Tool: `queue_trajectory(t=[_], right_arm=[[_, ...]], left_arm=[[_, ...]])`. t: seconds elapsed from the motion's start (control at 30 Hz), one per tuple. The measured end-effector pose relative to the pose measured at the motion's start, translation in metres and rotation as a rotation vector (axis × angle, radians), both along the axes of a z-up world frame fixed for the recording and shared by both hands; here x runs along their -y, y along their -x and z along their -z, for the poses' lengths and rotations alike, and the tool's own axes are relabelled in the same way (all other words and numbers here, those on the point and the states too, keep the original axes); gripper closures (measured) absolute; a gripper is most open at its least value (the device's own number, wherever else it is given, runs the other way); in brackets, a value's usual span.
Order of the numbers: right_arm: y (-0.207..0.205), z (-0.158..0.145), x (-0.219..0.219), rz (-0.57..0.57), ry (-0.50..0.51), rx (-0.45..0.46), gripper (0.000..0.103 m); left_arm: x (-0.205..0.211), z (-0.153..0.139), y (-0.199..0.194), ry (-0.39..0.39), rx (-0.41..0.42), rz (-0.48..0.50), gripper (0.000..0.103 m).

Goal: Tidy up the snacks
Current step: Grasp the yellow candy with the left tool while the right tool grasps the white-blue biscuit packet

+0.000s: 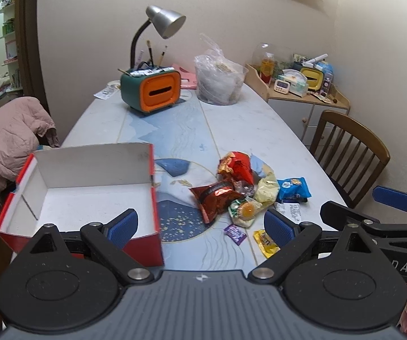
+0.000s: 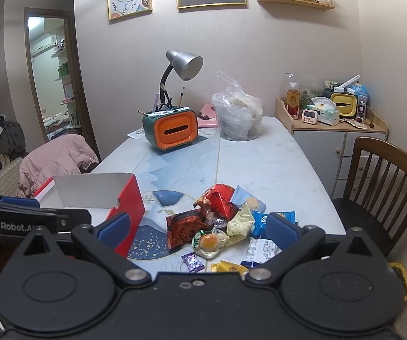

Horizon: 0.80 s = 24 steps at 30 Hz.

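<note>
A pile of snack packets [image 1: 243, 189] lies on the table, also in the right wrist view [image 2: 217, 223]: red foil bags, a pale yellow packet, a blue packet [image 1: 292, 188], an egg-print packet [image 1: 244, 211], a small purple candy [image 1: 234, 233] and a yellow packet [image 1: 265, 242]. An open red box with a white inside [image 1: 90, 187] stands empty to the left of the pile, and shows in the right wrist view [image 2: 104, 195]. My left gripper [image 1: 200, 226] is open and empty, between box and pile. My right gripper [image 2: 197, 228] is open and empty, above the near side of the pile.
At the far end of the table [image 1: 254, 124] stand an orange and green tissue box with a desk lamp [image 1: 152, 90] and a clear tub lined with a plastic bag [image 1: 220, 82]. A wooden chair [image 1: 347, 153] is on the right, a pink jacket [image 1: 8, 141] on the left.
</note>
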State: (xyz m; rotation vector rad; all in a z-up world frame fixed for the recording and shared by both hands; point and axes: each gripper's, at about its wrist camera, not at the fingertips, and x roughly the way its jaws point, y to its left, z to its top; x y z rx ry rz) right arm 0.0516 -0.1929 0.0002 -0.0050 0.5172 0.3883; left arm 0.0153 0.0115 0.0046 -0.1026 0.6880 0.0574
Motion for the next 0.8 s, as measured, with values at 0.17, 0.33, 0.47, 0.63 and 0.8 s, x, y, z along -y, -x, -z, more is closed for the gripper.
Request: queue_trajectory(t=[0.17, 0.33, 0.47, 0.63, 0.8], right_arm=[[-0.012, 0.005, 0.018, 0.007, 0.008, -0.001, 0.003], [-0.032, 0.027, 0.044, 0.008, 0.062, -0.030, 0.006], [-0.049, 0.055, 0.058, -0.022, 0.121, -0.083, 0.008], [-0.087, 0.081, 0.075, -0.039, 0.116, -0.179, 0.014], [-0.128, 0.099, 0.085, -0.042, 0.101, -0.253, 0.016]], left_arm=[[0.014, 0.005, -0.015, 0.016, -0.017, 0.004, 0.006], [0.028, 0.021, -0.038, 0.056, -0.096, 0.013, 0.006], [0.040, 0.038, -0.056, 0.069, -0.162, 0.006, 0.006], [0.062, 0.064, -0.075, 0.046, -0.209, 0.035, 0.007], [0.090, 0.089, -0.093, -0.002, -0.225, 0.088, 0.007]])
